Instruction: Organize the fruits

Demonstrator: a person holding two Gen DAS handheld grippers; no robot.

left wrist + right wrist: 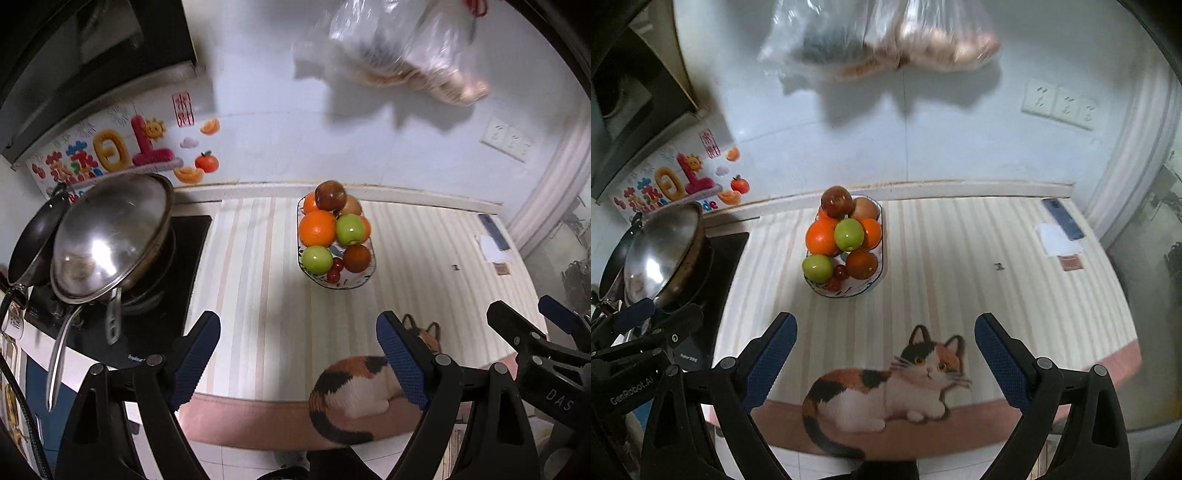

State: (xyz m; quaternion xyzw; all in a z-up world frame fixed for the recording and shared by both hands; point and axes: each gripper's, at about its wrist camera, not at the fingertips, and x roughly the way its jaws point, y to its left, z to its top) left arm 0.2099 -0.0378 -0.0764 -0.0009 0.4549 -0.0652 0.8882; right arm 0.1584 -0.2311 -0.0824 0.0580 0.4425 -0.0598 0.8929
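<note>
An oval patterned dish (354, 282) sits on the striped surface (258, 295), heaped with oranges (317, 228), green apples (349, 229), a red apple (331, 195) on top; cherry tomatoes (334, 271) at its near end.

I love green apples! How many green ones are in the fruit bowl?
2. One green apple sits in the middle of the pile, beside the big orange. The other green apple lies at the bowl's near left edge, next to the small red fruits. More may hide underneath.
</note>
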